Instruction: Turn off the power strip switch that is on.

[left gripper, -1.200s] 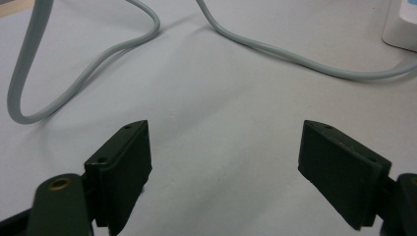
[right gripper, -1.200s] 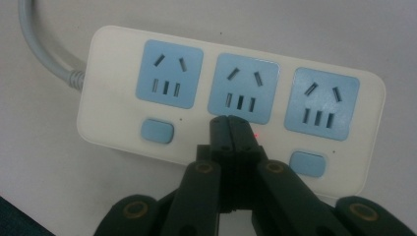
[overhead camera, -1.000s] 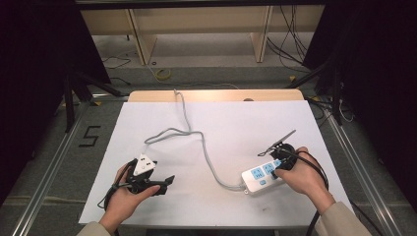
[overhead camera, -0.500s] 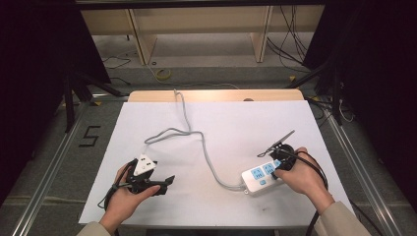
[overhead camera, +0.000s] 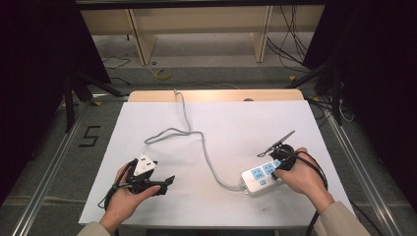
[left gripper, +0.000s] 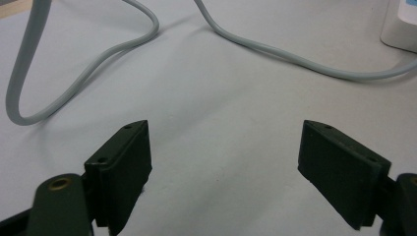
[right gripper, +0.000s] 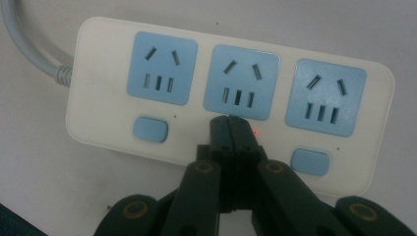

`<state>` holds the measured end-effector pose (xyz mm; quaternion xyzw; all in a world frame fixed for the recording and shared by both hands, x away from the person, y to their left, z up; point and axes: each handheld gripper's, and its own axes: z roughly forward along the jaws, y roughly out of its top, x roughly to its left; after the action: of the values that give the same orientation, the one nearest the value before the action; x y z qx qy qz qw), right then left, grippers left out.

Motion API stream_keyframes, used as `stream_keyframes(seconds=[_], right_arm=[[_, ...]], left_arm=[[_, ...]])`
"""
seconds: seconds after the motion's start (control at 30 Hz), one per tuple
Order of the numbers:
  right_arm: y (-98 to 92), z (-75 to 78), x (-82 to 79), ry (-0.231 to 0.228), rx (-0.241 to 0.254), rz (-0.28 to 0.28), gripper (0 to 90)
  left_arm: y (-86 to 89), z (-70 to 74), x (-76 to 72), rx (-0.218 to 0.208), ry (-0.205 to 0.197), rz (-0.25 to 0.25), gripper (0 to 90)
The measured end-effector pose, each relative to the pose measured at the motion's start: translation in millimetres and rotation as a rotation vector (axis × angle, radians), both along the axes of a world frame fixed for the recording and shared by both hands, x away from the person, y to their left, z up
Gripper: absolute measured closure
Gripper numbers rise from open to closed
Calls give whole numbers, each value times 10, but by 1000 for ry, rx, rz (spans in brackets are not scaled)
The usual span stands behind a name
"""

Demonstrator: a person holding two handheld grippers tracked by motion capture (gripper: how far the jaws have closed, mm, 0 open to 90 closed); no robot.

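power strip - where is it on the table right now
In the high view the power strip lies near the table's front right, under the shut right gripper, its grey cord trailing left and back.

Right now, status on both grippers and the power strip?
Right gripper shut, fingers over power strip's middle switch spot, small red light beside them. Left gripper open, holding nothing. Grey cable loops between them.
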<state>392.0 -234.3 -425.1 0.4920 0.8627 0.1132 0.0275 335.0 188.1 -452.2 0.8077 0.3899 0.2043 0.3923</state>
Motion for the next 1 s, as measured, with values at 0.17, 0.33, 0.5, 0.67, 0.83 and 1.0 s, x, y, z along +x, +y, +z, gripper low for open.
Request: stream_keyframes(seconds=[0.17, 0.33, 0.5, 0.67, 0.83, 1.0], right_arm=[[-4, 0, 1, 7, 3, -4, 900], [2, -4, -1, 5, 0, -9, 900], [13, -6, -4, 2, -7, -8, 900], [21, -7, -7, 1, -12, -12, 900], [52, -23, -12, 1, 9, -19, 900], [64, -20, -2, 2, 3, -4, 900]], left_arm=[[-3, -1, -1, 0, 1, 0, 198], [-7, -2, -2, 0, 0, 1, 198], [-6, -2, 0, 0, 0, 1, 198], [-9, -2, 0, 0, -1, -1, 198], [-10, -1, -1, -1, -2, -1, 199], [-3, -2, -3, -4, -1, 1, 199]])
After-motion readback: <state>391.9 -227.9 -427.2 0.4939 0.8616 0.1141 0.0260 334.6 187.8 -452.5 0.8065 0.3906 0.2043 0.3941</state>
